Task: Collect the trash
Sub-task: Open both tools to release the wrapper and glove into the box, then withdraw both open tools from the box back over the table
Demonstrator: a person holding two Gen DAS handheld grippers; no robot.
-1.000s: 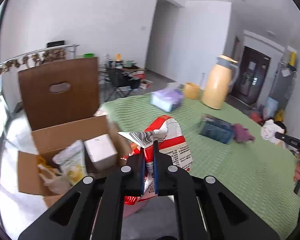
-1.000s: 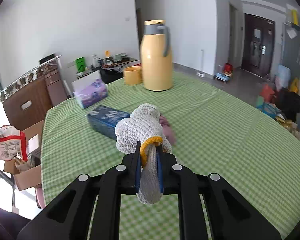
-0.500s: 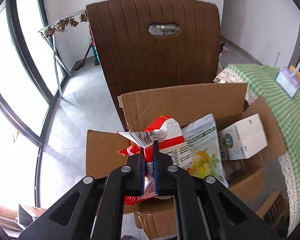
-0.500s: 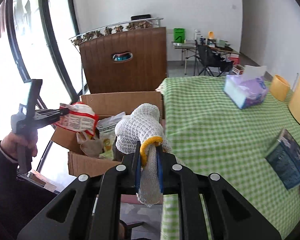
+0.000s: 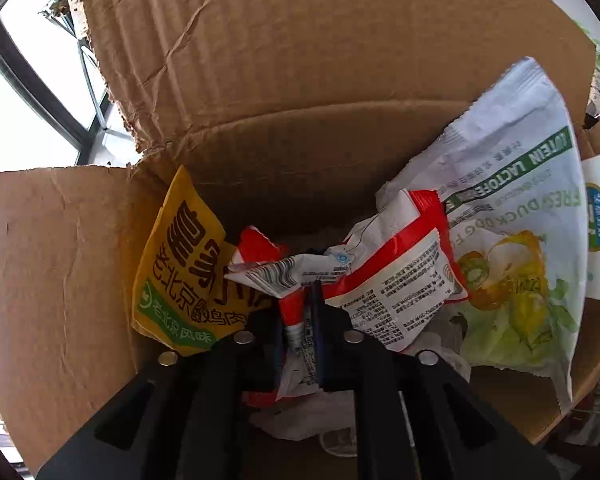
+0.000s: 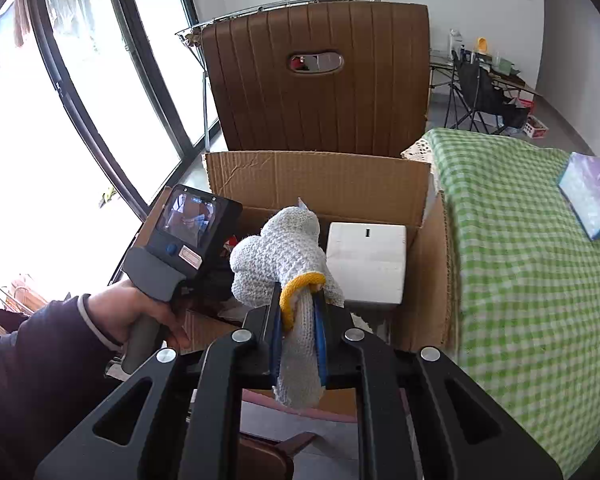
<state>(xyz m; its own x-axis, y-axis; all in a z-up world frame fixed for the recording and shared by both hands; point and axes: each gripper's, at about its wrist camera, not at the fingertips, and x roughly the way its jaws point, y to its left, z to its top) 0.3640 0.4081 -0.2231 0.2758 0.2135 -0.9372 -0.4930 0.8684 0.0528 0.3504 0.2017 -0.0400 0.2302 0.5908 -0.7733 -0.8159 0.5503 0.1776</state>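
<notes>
Inside the cardboard box point(image 5: 300, 80), the left gripper point(image 5: 298, 320) is opening its jaws, the red wrapper point(image 5: 388, 280) between them, no longer firmly pinched. It could snag on a pad and lift back out. The right gripper point(image 6: 298, 324) clamps a knit glove point(image 6: 280, 256) above the box's near edge; released here, it might fall outside.

One cardboard box point(image 5: 320, 80) holds three snack wrappers point(image 5: 396, 280), one white carton point(image 6: 366, 264), and perhaps more underneath; one knitted glove point(image 6: 284, 264).

Green-checked tablecloth point(image 6: 520, 240); white glove point(image 6: 284, 256).
</notes>
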